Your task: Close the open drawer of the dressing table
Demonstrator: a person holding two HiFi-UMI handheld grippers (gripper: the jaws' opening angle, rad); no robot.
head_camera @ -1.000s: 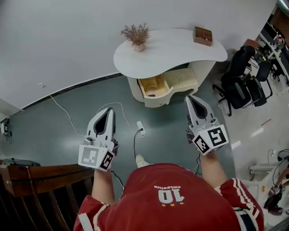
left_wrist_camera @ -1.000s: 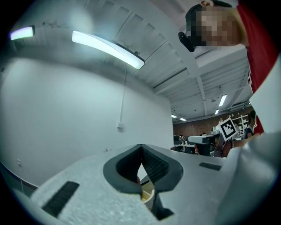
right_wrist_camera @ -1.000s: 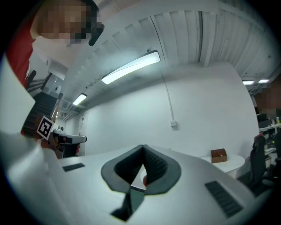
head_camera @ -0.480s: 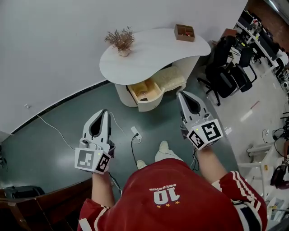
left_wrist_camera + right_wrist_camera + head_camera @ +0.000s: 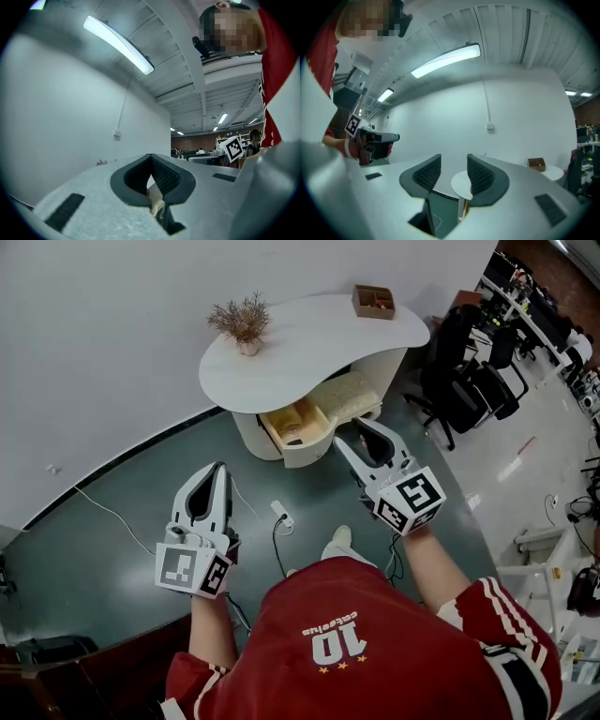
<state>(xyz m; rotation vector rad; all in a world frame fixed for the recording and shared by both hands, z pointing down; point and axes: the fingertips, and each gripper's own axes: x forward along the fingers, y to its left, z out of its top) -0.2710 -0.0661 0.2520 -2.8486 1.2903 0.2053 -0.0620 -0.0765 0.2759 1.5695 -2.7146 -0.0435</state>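
Drawer (image 5: 298,427) is open, upper centre of head view, pulled out of the counter (image 5: 319,343) base under its white top. Its curved front faces the bottom of frame. Slide axis runs approx top-to-bottom w/ a slight lean to lower right; long side lies across the frame, left-right. Inside is yellowish w/ a small item, can't tell what. Cushioned stool (image 5: 349,395) sits just right of it, tucked under the top. Right tongs (image 5: 354,432) are centre-right, tips aimed up-left, near the drawer front, not touching; jaws have just been opening, now spread wide, nothing betw them. Left tongs (image 5: 220,468) are lower left over the floor (image 5: 112,521), well apart from drawer, tips clenched together, nothing in them. Dried plant (image 5: 242,322) & wooden box (image 5: 373,301) stand on the top
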